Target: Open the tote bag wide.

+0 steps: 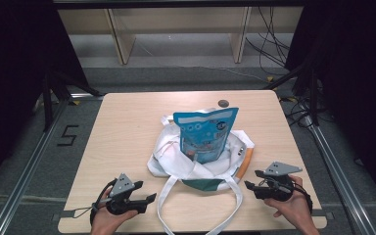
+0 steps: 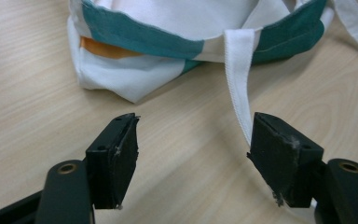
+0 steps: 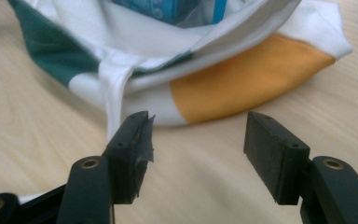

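Nearest us, our left gripper (image 1: 147, 199) and right gripper (image 1: 248, 185) hover low over the table (image 1: 122, 127), jaws spread wide, nothing between them. Between the two lies the slumped cloth bag (image 1: 174, 159), white with green and orange panels, a blue pouch (image 1: 205, 134) standing upright in its mouth. One white strap (image 1: 198, 215) loops toward the near edge; its side runs just by the left gripper's jaw. We judge the handles come next: we should close on each strap near its stitched end, pinch the full width, and lift evenly so the pouch stays upright.
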A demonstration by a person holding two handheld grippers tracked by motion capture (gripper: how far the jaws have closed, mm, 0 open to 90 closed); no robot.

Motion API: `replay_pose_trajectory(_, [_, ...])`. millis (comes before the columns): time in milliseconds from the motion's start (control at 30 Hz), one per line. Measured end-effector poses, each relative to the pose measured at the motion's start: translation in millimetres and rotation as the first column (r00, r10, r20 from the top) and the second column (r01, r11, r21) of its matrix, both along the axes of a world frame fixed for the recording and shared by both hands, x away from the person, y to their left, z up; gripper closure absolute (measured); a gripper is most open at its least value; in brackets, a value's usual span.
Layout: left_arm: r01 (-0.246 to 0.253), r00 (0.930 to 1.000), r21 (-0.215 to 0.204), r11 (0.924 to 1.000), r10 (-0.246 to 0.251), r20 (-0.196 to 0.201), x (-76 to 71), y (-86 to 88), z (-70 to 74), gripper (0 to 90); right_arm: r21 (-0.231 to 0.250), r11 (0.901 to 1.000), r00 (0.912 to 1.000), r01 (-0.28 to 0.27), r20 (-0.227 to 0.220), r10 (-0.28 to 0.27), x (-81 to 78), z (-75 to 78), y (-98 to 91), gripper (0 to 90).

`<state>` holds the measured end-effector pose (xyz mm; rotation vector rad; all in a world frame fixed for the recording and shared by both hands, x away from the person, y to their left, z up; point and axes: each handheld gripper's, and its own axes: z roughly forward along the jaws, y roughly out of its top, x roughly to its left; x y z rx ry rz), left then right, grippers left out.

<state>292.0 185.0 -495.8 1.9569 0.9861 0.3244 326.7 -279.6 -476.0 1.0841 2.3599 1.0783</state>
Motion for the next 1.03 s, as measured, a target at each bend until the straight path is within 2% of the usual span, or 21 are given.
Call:
replay_pose_trajectory(100, [-0.002, 1.0000, -0.006, 1.0000, 0.002, 0.002, -4.6, 0.9, -0.3, 30.0, 0.004, 0.9999, 0.9998, 0.014, -0.017, -0.014, -8.3, -1.5, -2.9, 39.7])
replay_pose_trajectory(133, [0.004, 0.9999, 0.002, 1.0000, -0.004, 0.017, -8.0, 3.7, -0.1, 29.8, 0.007, 0.9998, 0.9997, 0.019, -0.014, -0.019, -15.0, -4.3, -6.6, 39.3])
replay_pose_trajectory(167, [0.004, 0.9999, 0.002, 1.0000, -0.004, 0.017, -8.0, 3.7, -0.1, 29.4, 0.015, 0.9992, 0.9987, 0.038, -0.036, -0.037, -19.7, -5.7, -7.4, 38.9])
replay_pose_trajectory(200, [-0.003, 0.9999, 0.009, 1.0000, 0.003, 0.010, -11.5, 6.3, 0.4, 29.2, 0.004, 0.9995, 0.9990, 0.033, -0.029, -0.032, -21.9, -6.7, -9.9, 38.5])
replay_pose_trajectory(233, [-0.003, 0.9999, 0.009, 1.0000, 0.003, 0.010, -11.5, 6.3, 0.4, 29.0, 0.004, 0.9994, 0.9986, 0.034, -0.040, -0.034, -24.0, -7.3, -10.9, 38.1])
replay_pose_trajectory(267, [-0.016, 0.9999, 0.000, 0.9999, 0.016, 0.000, -13.5, 6.9, -0.4, 29.0, 0.020, 0.9980, 0.9959, 0.059, -0.069, -0.058, -29.0, -8.7, -9.6, 37.6])
replay_pose_trajectory(367, [-0.033, 0.9995, -0.007, 0.9994, 0.033, -0.002, -18.7, 8.1, -1.8, 28.8, 0.001, 0.9992, 0.9980, 0.040, -0.049, -0.040, -32.4, -11.4, -12.1, 37.3])
replay_pose_trajectory(400, [-0.017, 0.9999, 0.014, 0.9998, 0.017, 0.002, -19.6, 9.8, -1.6, 28.8, -0.011, 0.9995, 0.9987, 0.029, -0.041, -0.029, -33.3, -11.4, -13.4, 36.8])
replay_pose_trajectory(433, [-0.016, 0.9999, 0.030, 0.9994, 0.016, 0.002, -21.7, 9.0, -3.0, 28.8, -0.007, 0.9992, 0.9975, 0.039, -0.059, -0.039, -39.9, -12.5, -11.1, 36.4])
replay_pose_trajectory(467, [-0.016, 0.9999, 0.030, 0.9994, 0.016, 0.002, -21.7, 9.0, -3.0, 28.7, -0.007, 0.9992, 0.9975, 0.039, -0.059, -0.039, -39.9, -12.5, -11.1, 36.4])
replay_pose_trajectory(500, [-0.017, 0.9998, 0.016, 0.9997, 0.017, 0.007, -22.6, 7.4, -4.3, 28.3, -0.037, 0.9993, 0.9994, 0.005, -0.034, -0.006, -40.8, -14.6, -12.4, 36.0])
replay_pose_trajectory(533, [-0.013, 0.9998, 0.027, 0.9996, 0.013, -0.012, -25.2, 6.8, -4.7, 28.0, -0.041, 0.9992, 0.9990, 0.004, -0.045, -0.006, -42.8, -14.6, -12.2, 36.0])
replay_pose_trajectory(600, [-0.008, 1.0000, 0.027, 0.9996, 0.008, -0.001, -25.8, 6.1, -5.1, 27.8, -0.044, 0.9990, 0.9993, -0.012, -0.036, 0.011, -42.8, -16.5, -12.4, 36.0])
replay_pose_trajectory(633, [0.008, 1.0000, 0.053, 0.9986, -0.008, 0.000, -26.3, 7.1, -4.3, 27.7, -0.054, 0.9984, 0.9993, -0.016, -0.034, 0.014, -43.7, -16.5, -13.2, 35.9])
replay_pose_trajectory(667, [-0.012, 0.9999, 0.024, 0.9997, 0.012, -0.002, -27.2, 4.4, -5.5, 27.7, -0.036, 0.9993, 0.9981, 0.001, -0.062, -0.003, -46.0, -16.7, -11.9, 35.8])
replay_pose_trajectory(700, [-0.011, 0.9999, 0.023, 0.9997, 0.011, 0.000, -27.4, 3.9, -5.6, 27.6, -0.046, 0.9988, 0.9990, -0.015, -0.043, 0.013, -44.5, -18.3, -13.5, 35.8])
replay_pose_trajectory(800, [-0.013, 0.9999, 0.027, 0.9995, 0.013, 0.001, -26.6, 4.0, -6.4, 27.2, -0.040, 0.9992, 0.9983, 0.006, -0.058, -0.008, -46.5, -19.4, -12.4, 35.6])
replay_pose_trajectory(833, [0.018, 0.9998, 0.078, 0.9968, -0.018, 0.005, -25.2, 8.1, -4.7, 26.8, -0.057, 0.9983, 0.9989, -0.014, -0.045, 0.012, -44.4, -19.2, -13.8, 35.4])
replay_pose_trajectory(933, [0.019, 0.9998, 0.081, 0.9966, -0.019, 0.007, -25.1, 8.1, -4.6, 26.8, -0.058, 0.9982, 0.9986, -0.017, -0.051, 0.014, -43.9, -20.0, -13.3, 35.3])
replay_pose_trajectory(1000, [0.019, 0.9998, 0.085, 0.9962, -0.019, 0.006, -25.0, 8.1, -4.5, 26.8, -0.041, 0.9991, 0.9972, 0.007, -0.074, -0.010, -46.2, -20.7, -10.8, 35.3])
replay_pose_trajectory(1033, [0.002, 1.0000, 0.068, 0.9977, -0.002, -0.008, -25.8, 6.9, -5.3, 26.8, -0.048, 0.9988, 0.9970, -0.001, -0.078, -0.003, -45.5, -20.3, -11.5, 35.3])
